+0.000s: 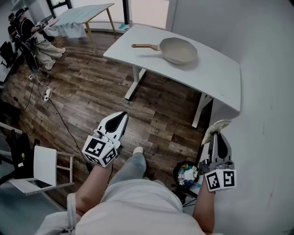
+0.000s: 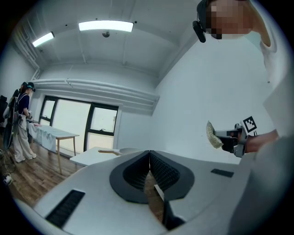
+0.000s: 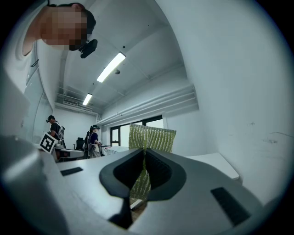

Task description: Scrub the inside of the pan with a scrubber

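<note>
A beige pan [image 1: 178, 49] with a wooden handle [image 1: 144, 46] lies on the white table [image 1: 220, 73], far ahead of both grippers. In the left gripper view the pan [image 2: 120, 151] shows small on the table's edge. My left gripper [image 1: 121, 119] is shut with nothing between its jaws and hangs over the wooden floor. My right gripper [image 1: 220, 133] is shut on a yellow-green scrubber [image 1: 216, 125], which sticks out past the jaw tips near the table's near right corner. The scrubber [image 3: 150, 139] fills the middle of the right gripper view, and the scrubber [image 2: 212, 135] also shows in the left gripper view.
A bin with rubbish [image 1: 187, 173] stands on the floor by my right leg. At the left a white chair [image 1: 43, 170] and cables [image 1: 46, 94] lie on the floor. Another table [image 1: 87, 13] and a person [image 1: 32, 34] are at the far left. A white wall [image 1: 266, 92] runs along the right.
</note>
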Tool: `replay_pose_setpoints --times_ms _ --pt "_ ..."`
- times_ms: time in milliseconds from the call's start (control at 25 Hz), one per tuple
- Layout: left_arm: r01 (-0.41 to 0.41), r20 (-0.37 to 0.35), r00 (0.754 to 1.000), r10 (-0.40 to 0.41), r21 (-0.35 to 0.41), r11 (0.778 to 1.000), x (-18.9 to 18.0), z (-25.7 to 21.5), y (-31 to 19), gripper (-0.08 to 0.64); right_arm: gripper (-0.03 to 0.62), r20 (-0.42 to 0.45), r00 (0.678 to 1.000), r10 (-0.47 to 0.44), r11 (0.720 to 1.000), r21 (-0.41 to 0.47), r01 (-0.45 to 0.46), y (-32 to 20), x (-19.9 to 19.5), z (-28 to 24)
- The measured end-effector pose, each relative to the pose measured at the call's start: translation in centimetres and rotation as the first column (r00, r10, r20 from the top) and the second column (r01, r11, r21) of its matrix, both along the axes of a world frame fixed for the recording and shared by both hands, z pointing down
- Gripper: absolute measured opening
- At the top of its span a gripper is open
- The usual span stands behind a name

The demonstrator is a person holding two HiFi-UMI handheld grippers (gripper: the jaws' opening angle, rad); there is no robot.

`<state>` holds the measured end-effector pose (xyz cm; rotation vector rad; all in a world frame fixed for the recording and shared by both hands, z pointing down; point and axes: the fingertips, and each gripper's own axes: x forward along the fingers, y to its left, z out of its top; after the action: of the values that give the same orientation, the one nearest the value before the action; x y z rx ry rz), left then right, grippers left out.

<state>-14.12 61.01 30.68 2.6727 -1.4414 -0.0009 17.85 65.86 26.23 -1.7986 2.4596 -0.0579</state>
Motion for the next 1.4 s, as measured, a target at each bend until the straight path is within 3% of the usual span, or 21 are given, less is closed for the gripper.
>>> replay_pose_setpoints --times_ms 400,1400 --pt "-0.052 0.005 0.999 0.052 -0.004 0.999 0.6 -0.5 -9.1 0.012 0.028 0.015 0.999 0.031 0.999 -0.026 -0.031 -8.1 -0.5 0.5" --pt "-0.134 -0.016 0.991 0.135 0.002 0.991 -3.7 0.1 -24.9 0.012 0.029 0.014 0.995 0.103 0.994 -0.029 -0.102 -21.9 -5.9 0.6"
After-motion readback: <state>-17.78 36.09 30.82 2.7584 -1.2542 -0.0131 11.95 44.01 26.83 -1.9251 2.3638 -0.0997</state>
